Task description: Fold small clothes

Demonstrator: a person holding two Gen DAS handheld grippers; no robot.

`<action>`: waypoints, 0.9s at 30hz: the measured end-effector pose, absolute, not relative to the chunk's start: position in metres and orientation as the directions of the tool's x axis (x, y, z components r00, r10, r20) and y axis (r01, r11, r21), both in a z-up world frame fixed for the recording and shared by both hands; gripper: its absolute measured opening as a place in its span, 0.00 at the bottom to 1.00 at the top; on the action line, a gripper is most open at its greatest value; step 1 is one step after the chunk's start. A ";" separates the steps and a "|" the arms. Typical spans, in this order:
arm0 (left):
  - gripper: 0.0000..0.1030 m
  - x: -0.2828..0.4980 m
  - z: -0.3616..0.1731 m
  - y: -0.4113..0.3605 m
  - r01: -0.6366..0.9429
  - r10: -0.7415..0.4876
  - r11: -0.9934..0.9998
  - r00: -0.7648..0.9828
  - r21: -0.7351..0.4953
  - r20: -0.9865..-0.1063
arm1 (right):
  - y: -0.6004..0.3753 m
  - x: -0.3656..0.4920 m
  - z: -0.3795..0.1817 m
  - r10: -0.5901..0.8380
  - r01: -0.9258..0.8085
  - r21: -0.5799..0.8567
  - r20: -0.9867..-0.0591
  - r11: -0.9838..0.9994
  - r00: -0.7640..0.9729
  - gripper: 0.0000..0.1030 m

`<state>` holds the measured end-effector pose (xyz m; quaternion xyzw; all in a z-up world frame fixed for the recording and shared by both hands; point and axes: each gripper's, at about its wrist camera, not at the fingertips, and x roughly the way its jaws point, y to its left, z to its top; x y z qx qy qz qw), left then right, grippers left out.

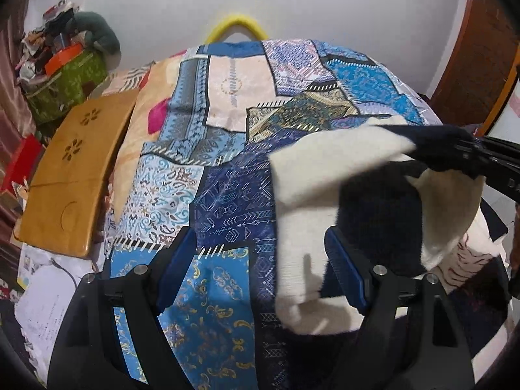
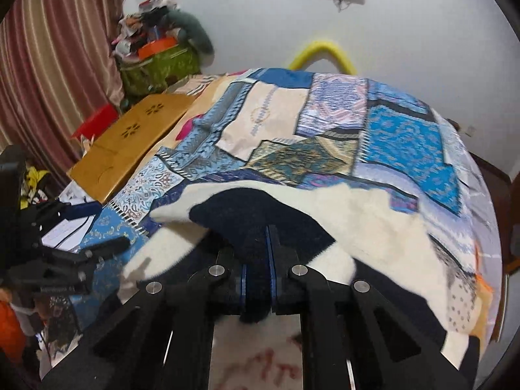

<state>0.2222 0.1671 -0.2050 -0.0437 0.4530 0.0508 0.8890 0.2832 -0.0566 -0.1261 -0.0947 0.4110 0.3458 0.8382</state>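
at the far left a wooden lap desk leans against the bed, below a green basket heaped with clutter. the patchwork bedspread in blues and creams covers the middle. the left gripper hangs over it with its jaws spread wide and nothing pinched — one blue pad over the spread, the other beside the garment. to the right lies the cream and navy garment, rumpled on the spread near the bed's edge. the right gripper has its jaws pressed together on the garment's dark navy part, lifting a fold of it off the bed.
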 end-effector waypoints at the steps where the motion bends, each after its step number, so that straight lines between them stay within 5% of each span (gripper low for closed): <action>1: 0.78 0.221 -0.202 0.164 -0.127 0.054 0.992 0.589 -0.026 -0.806 | -0.064 0.282 -0.125 0.497 -0.650 0.125 -0.754 0.750 0.429 0.08; 19: 0.81 0.203 -0.176 0.107 -0.057 0.063 0.998 0.614 0.036 -0.787 | -0.191 0.265 -0.163 0.431 -0.459 0.241 -0.822 0.855 0.372 0.12; 27: 0.81 0.206 -0.180 0.087 -0.030 0.042 0.999 0.590 0.030 -0.806 | -0.208 0.253 -0.146 0.414 -0.470 0.193 -0.802 0.862 0.430 0.32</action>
